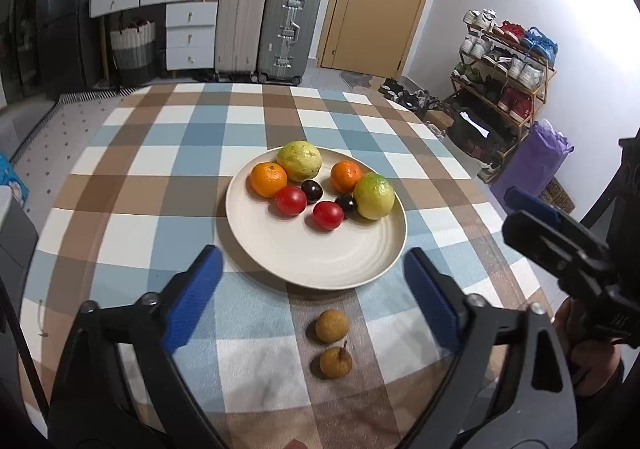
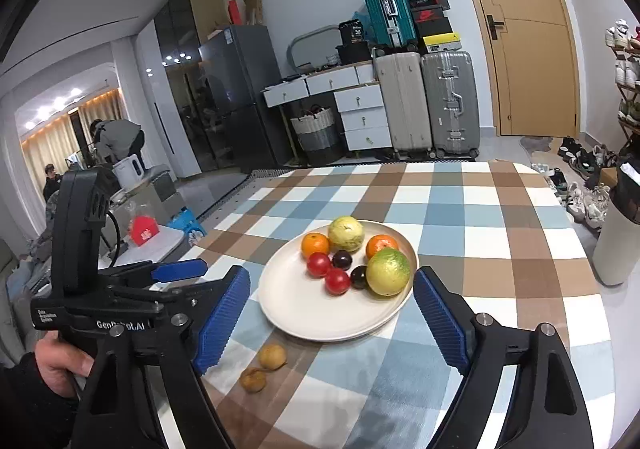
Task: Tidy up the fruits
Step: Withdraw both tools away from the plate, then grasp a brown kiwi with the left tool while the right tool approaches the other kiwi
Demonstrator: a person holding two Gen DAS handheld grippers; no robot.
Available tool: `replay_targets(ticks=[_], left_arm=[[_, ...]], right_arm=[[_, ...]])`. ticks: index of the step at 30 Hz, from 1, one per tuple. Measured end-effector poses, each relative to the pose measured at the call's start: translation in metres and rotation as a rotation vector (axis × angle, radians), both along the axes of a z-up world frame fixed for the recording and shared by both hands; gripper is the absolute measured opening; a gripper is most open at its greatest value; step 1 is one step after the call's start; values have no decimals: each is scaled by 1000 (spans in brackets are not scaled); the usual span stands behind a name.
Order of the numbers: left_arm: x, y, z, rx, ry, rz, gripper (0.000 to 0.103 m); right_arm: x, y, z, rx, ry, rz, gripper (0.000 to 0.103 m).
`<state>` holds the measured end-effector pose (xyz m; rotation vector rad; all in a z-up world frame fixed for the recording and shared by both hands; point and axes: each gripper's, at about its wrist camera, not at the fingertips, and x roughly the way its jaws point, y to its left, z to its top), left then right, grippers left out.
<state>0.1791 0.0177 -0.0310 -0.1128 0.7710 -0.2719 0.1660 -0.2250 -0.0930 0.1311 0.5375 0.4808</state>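
- Left gripper [image 1: 314,285] and right gripper [image 2: 332,313]: jaws of both spread wide, nothing between the pads.
- Two small brown fruits [image 1: 332,325] lie side by side on the checked counter [image 1: 160,177], just short of the plate.
- Cream plate [image 1: 320,257] holds two oranges, two yellow-green fruits, two red fruits and two dark ones, clustered at its far side.

In the left wrist view, the right gripper [image 1: 532,209] at three o'clock is cut by the picture's edge, and the hand [image 1: 588,345] holding it is mostly hidden behind the black frame. In the right wrist view, the shoe rack [image 2: 628,89] at three o'clock is cut off. Two people [image 2: 116,141] at nine o'clock are too small to tell what they do.
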Motion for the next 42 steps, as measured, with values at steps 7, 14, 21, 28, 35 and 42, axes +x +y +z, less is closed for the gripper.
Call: replay_targets(ticks=[7, 14, 21, 28, 35, 42], left_arm=[[-26, 0, 0, 4, -18, 15, 102], [-46, -3, -10, 25, -1, 20, 102], [-51, -9, -28, 29, 40, 23, 102], [-50, -11, -52, 20, 94, 24, 102], [-45, -9, -73, 0, 137, 29, 102], [-38, -13, -87, -1, 166, 29, 102]], right_arm=[[-21, -9, 4, 63, -16, 24, 97], [-33, -15, 1, 93, -2, 42, 101], [-39, -18, -9, 104, 28, 52, 102], [-39, -19, -21, 103, 57, 56, 103], [-39, -18, -31, 75, 72, 61, 103], [-36, -19, -39, 68, 90, 47, 103]])
